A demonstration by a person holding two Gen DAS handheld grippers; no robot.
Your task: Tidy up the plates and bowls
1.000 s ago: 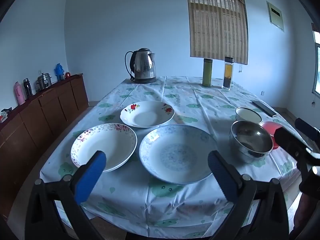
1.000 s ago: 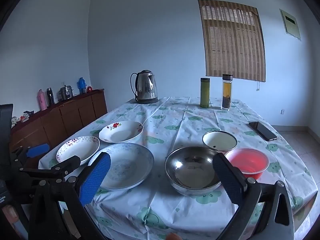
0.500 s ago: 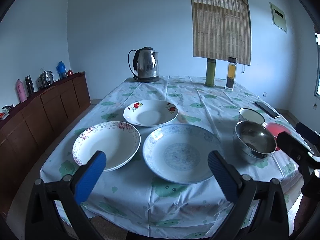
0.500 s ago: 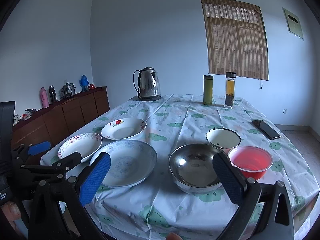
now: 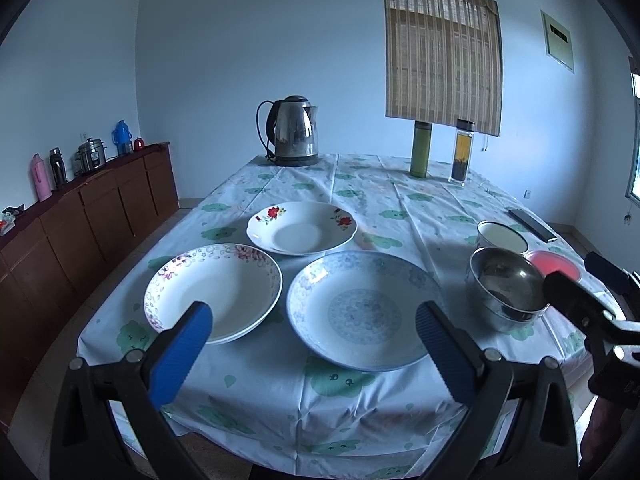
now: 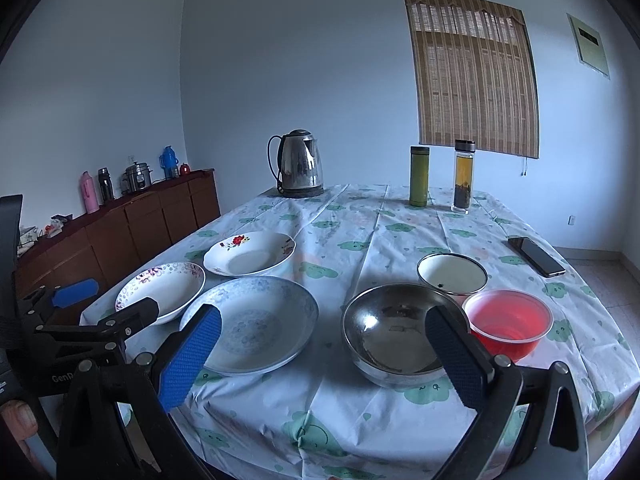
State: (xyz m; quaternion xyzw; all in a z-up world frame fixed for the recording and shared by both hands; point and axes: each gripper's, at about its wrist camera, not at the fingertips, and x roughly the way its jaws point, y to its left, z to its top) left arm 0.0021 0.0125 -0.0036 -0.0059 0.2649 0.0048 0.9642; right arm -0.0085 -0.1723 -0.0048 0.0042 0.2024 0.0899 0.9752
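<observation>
Still approaching: I bring both grippers a bit closer; left gripper point(image 5: 310, 334) and right gripper point(image 6: 322, 354) gape wide, empty. Plates point(image 5: 362, 306) and bowls point(image 6: 400, 328) sit untouched on table point(image 6: 360, 236).

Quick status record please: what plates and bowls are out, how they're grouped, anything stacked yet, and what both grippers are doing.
plates: blue plate, pink-rimmed plate, red-flower plate, grouped on the left
bowls: steel bowl, red bowl, white bowl, grouped on the right
stacked: nothing
left gripper: open, empty, before the plates
right gripper: open, empty, before the steel bowl
table: kettle, two bottles, phone
</observation>
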